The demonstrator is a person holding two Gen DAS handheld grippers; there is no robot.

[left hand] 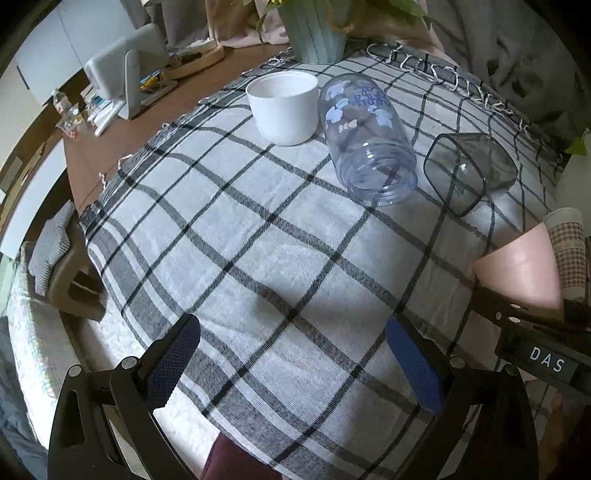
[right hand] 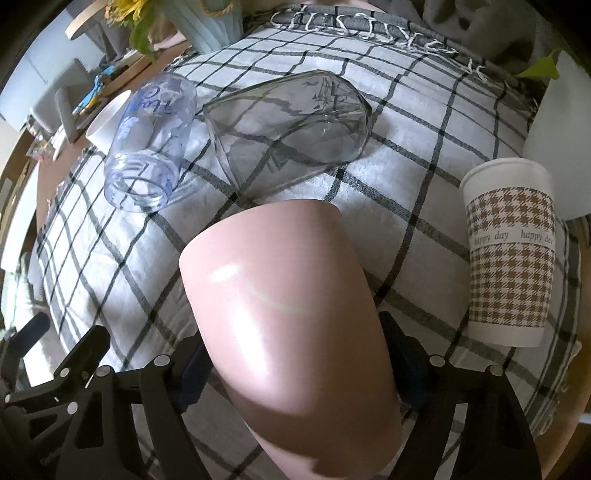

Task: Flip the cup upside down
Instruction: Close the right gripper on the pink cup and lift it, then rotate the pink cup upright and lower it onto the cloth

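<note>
My right gripper (right hand: 291, 369) is shut on a pink cup (right hand: 291, 325), its two jaws pressed against the cup's sides. The cup is held above the checked tablecloth (right hand: 406, 192) with its closed base pointing away from me. The same pink cup (left hand: 524, 266) and the right gripper's frame show at the right edge of the left wrist view. My left gripper (left hand: 291, 354) is open and empty, low over the cloth near its front edge.
A clear jar with blue print (left hand: 365, 136) and a smoky square glass (left hand: 469, 170) lie on their sides. A white bowl (left hand: 284, 107) stands behind them. A houndstooth paper cup (right hand: 511, 251) stands upright at the right. A green plant pot (left hand: 314, 33) stands at the back.
</note>
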